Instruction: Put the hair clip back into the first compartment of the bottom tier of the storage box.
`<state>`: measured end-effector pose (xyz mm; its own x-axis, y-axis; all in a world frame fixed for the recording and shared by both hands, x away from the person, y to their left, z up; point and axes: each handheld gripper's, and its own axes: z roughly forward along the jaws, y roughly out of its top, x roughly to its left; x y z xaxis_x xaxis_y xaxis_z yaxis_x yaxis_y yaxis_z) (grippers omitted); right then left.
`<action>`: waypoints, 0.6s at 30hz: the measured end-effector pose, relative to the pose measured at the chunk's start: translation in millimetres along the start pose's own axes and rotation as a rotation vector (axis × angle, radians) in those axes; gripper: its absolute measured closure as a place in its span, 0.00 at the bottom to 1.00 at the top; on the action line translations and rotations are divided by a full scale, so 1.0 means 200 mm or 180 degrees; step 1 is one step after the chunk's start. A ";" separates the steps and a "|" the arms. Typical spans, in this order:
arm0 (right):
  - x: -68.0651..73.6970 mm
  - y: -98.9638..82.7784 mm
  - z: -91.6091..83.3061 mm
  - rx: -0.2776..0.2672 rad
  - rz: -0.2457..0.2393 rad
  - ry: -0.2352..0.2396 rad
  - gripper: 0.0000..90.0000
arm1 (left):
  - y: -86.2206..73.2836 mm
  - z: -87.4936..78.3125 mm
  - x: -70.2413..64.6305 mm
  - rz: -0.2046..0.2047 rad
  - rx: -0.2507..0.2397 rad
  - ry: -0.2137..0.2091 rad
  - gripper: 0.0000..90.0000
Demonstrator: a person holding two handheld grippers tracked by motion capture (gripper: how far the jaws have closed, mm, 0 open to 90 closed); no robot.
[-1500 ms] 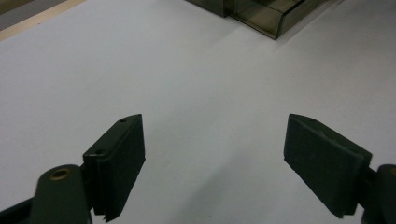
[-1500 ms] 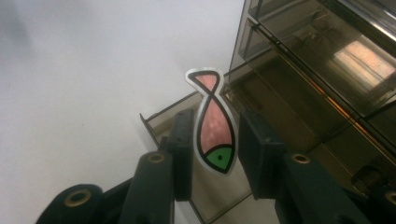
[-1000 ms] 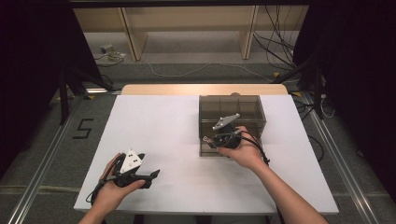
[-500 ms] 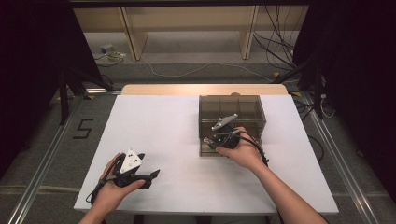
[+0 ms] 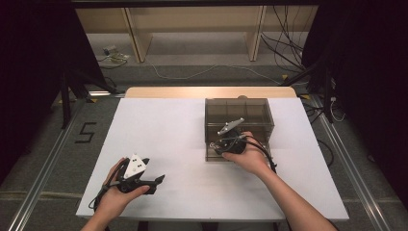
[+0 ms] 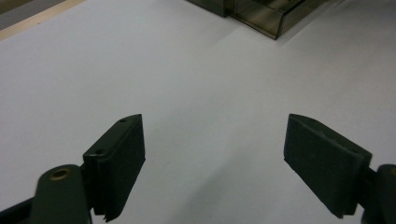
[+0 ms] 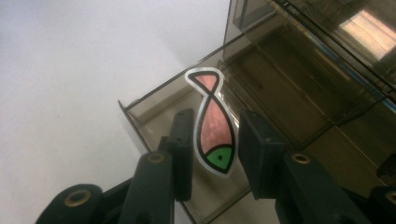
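**Fish piece at open drawer, between right jaws**

Fish-shaped piece [image 7: 214, 128], pink with green head, sits between the right gripper [image 7: 215, 156] jaws over the pulled-out drawer [image 7: 154, 105] of the smoky box [image 5: 239, 119]. Jaws part-closed; pad contact can't be told. High view: right hand at box front. Left gripper [image 6: 212, 156] wide open, empty, low over white table [image 5: 163, 130].

The fish piece [image 7: 214, 128] lies in the open drawer [image 7: 159, 107] of the box [image 5: 239, 118], right of centre on the table [image 5: 163, 130].
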<state>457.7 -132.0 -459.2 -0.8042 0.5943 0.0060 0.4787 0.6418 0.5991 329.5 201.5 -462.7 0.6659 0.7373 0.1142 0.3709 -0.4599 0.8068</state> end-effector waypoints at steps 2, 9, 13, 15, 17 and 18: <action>0.00 0.00 0.00 0.0005 -0.0001 -0.0001 0.75 | 0.00 0.00 0.00 0.0004 0.0003 0.0001 0.23; 0.00 0.00 0.01 0.0024 0.0003 -0.0011 0.75 | 0.00 0.00 0.00 -0.0007 -0.0004 0.0003 0.23; 0.00 -0.01 0.02 0.0037 0.0018 -0.0016 0.75 | 0.00 0.00 0.00 -0.0004 -0.0004 0.0001 0.23; 0.00 -0.01 0.02 0.0047 0.0007 -0.0017 0.75 | 0.00 0.00 0.00 -0.0007 -0.0006 0.0002 0.23; 0.00 -0.01 0.02 0.0056 0.0006 -0.0013 0.75 | 0.00 0.00 0.00 -0.0008 -0.0008 0.0004 0.23; 0.00 -0.01 0.02 0.0063 0.0006 -0.0011 0.75 | 0.00 0.00 0.00 -0.0006 -0.0007 0.0003 0.23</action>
<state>458.1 -131.0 -463.3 -0.8022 0.5971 0.0042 0.4871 0.6502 0.5831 329.2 201.7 -462.5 0.6646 0.7386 0.1131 0.3707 -0.4573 0.8083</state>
